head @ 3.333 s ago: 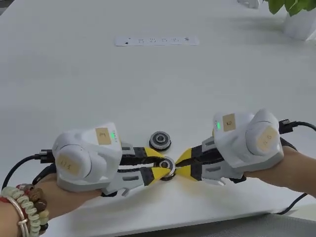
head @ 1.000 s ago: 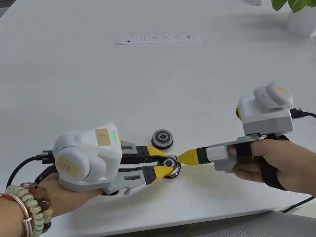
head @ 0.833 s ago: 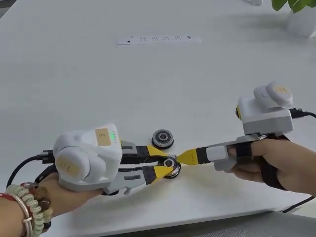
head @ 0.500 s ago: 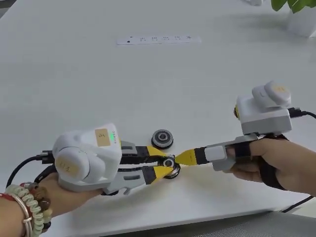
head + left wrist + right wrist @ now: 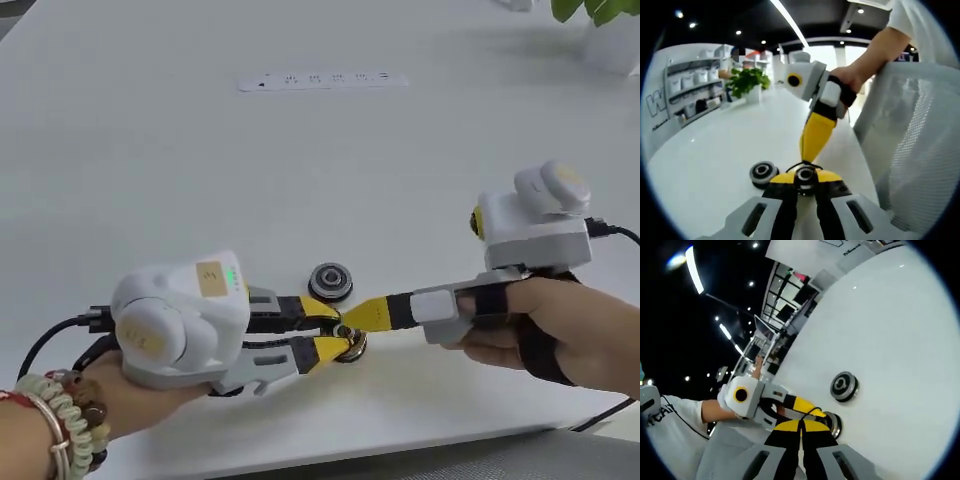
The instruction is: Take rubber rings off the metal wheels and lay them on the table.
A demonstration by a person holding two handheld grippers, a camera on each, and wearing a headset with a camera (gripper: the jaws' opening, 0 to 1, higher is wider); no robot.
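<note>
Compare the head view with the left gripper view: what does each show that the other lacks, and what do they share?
Head view, not the other: a white power strip and a beaded bracelet. Left gripper view, not the other: wall shelves and a mesh chair back. Shared: the left gripper shut on a metal wheel, the right gripper pinching its rubber ring, and a second wheel on the table.

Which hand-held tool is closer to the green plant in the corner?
Right. Both tools meet at the metal wheel, far from the plant, but the right tool stretches from there toward the plant's side, and the left tool stretches away from it.
</note>
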